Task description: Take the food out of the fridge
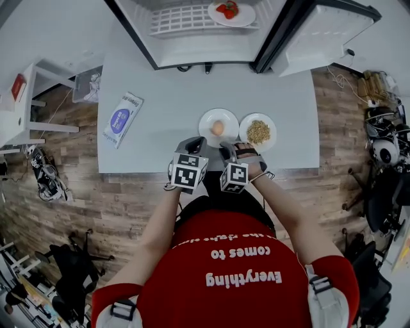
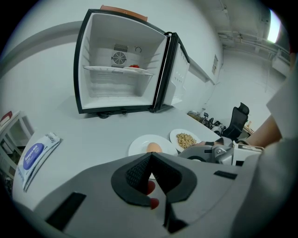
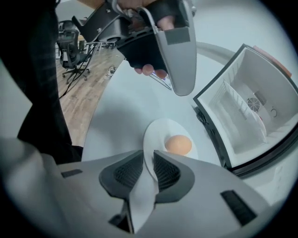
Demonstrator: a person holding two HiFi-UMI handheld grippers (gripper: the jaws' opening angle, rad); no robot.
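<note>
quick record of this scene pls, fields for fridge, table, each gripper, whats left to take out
fridge: door open; shelf plate with red food inside
table: egg on the egg plate; grain plate right beside it; packet off to the left
left gripper: jaws shut, nothing between them
right gripper: jaws slightly apart, the egg plate's rim between them
left to take out: the red food, not yet off the shelf

Bright even light, soft shadows; strong fisheye bending at edges, dark corners in gripper views.
</note>
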